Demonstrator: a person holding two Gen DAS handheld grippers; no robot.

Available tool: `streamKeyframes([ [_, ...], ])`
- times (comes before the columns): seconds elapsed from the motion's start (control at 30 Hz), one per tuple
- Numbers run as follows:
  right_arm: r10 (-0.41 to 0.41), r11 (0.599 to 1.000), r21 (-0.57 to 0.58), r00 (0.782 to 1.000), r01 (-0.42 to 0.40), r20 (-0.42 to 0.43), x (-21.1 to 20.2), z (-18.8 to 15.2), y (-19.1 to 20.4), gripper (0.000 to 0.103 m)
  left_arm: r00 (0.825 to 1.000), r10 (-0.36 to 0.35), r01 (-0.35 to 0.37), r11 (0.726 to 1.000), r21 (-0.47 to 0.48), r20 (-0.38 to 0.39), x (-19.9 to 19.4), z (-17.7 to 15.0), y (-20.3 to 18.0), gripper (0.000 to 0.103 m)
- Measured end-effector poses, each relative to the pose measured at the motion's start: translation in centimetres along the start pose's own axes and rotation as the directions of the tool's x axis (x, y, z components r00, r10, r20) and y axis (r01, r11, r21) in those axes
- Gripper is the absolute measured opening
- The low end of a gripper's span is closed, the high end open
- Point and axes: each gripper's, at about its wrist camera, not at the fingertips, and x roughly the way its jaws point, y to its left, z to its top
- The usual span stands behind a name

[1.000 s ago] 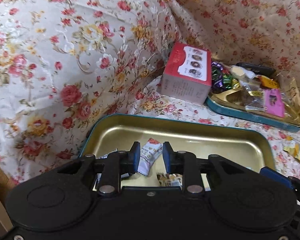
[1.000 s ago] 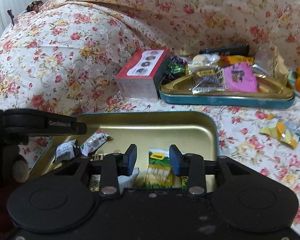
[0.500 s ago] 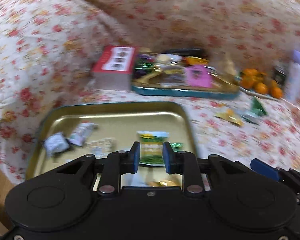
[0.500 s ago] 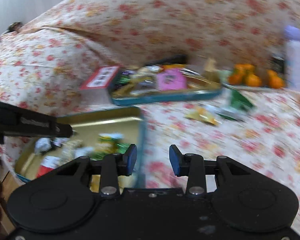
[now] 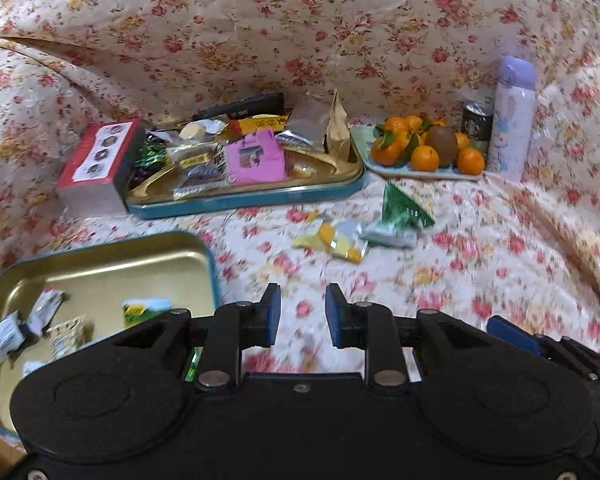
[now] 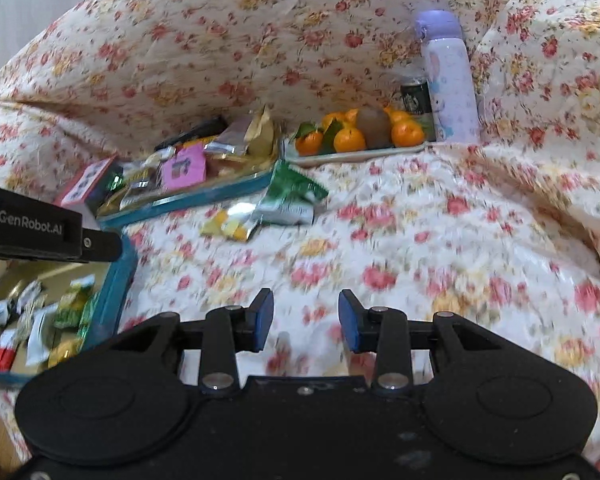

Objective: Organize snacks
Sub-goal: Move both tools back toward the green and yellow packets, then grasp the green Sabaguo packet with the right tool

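Note:
A gold tin tray with a teal rim (image 5: 100, 256) lies at the near left and holds several small snack packets; it also shows in the right wrist view (image 6: 120, 276). A yellow packet (image 5: 332, 240) and a green packet (image 5: 400, 216) lie loose on the floral cloth, also seen from the right as the yellow packet (image 6: 230, 224) and green packet (image 6: 292, 200). My left gripper (image 5: 299, 314) is open and empty over the cloth, right of the tray. My right gripper (image 6: 304, 326) is open and empty over bare cloth.
A second teal tray (image 5: 244, 196) piled with snacks stands at the back, a red box (image 5: 96, 160) to its left. A plate of oranges (image 5: 420, 148), a dark can (image 5: 476, 124) and a lilac bottle (image 5: 512, 120) stand at the back right. Floral cushions rise behind and on both sides.
Both grippers have swung right, away from over the gold tray, to above the open cloth. Both stay open and empty. The loose packets and oranges came into view.

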Motion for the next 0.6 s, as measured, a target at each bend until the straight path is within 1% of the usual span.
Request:
streamKeyframes([
  [0.1,0.022,1.0,0.02,1.0,-0.022,0.007,2.0,1.9,0.0,0.039,1.0,-0.001,0.001,1.0,-0.015,-0.016,1.6,1.8,0.0,0.035],
  [0.2,0.035,0.999,0.037,0.999,-0.035,0.012,4.1,3.4,0.5,0.039,0.999,0.025,-0.026,0.999,-0.031,-0.038,3.6,3.5,0.0,0.035],
  [0.37,0.026,1.0,0.016,0.999,-0.026,0.025,6.9,5.2,1.1,0.039,0.996,0.058,-0.062,0.996,-0.056,-0.072,6.6,5.4,0.0,0.035],
  [0.53,0.024,0.998,0.051,1.0,-0.025,0.015,9.5,6.7,1.2,0.044,0.991,0.073,-0.08,0.995,-0.062,-0.109,8.9,6.1,-0.3,0.035],
  [0.6,0.009,0.998,0.059,1.0,-0.01,0.022,10.2,7.1,1.4,0.049,0.99,0.077,-0.085,0.994,-0.063,-0.122,9.6,6.2,-0.3,0.035],
])
